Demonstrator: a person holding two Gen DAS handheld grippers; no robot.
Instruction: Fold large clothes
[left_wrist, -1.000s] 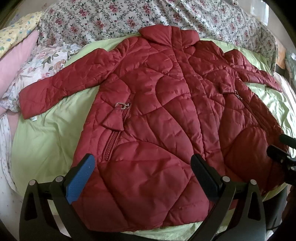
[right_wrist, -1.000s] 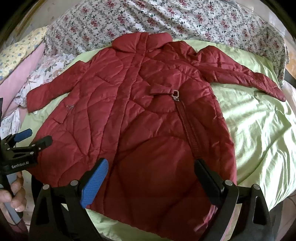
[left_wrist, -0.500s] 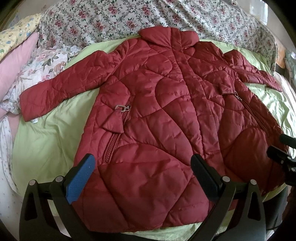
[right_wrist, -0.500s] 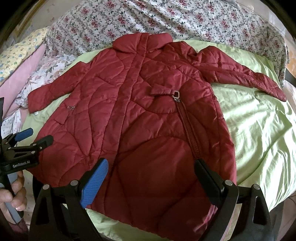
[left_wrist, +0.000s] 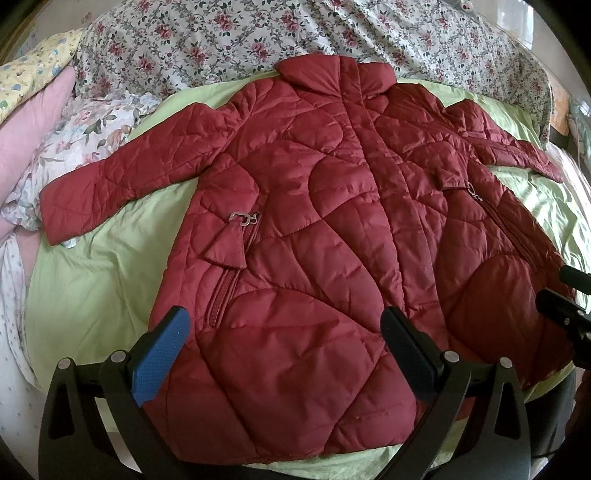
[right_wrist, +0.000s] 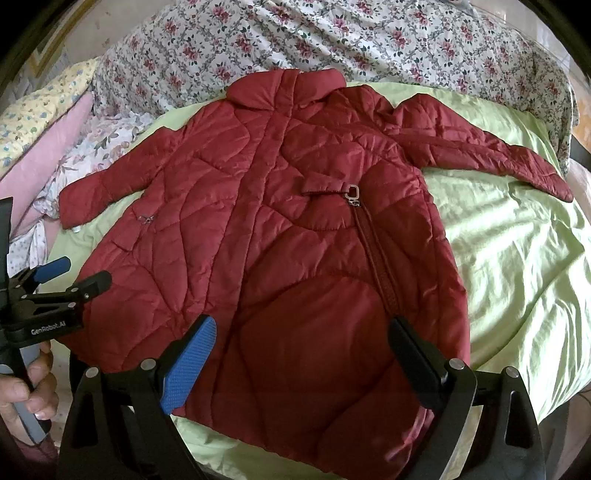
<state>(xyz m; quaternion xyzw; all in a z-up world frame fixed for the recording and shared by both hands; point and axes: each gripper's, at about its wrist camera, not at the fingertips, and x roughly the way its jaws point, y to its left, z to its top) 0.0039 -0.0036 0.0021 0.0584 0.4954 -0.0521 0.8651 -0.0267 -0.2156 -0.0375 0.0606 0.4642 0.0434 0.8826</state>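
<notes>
red puffy coat (left_wrist: 314, 229) is lying flat, sleeves out, on the green sheet (right_wrist: 509, 266) of the bed, left gripper (left_wrist: 284, 332) and right gripper (right_wrist: 301, 341) both spread wide, empty, so slick padding could slide or spring back mid-fold

A light green bedsheet (right_wrist: 509, 236) covers the bed. Behind it lies a rose-print floral quilt (right_wrist: 369, 40). At the left sit a pink pillow (left_wrist: 22, 122), a yellow floral cushion (right_wrist: 33, 114), and what looks like crumpled flowered fabric (left_wrist: 85, 129).
</notes>
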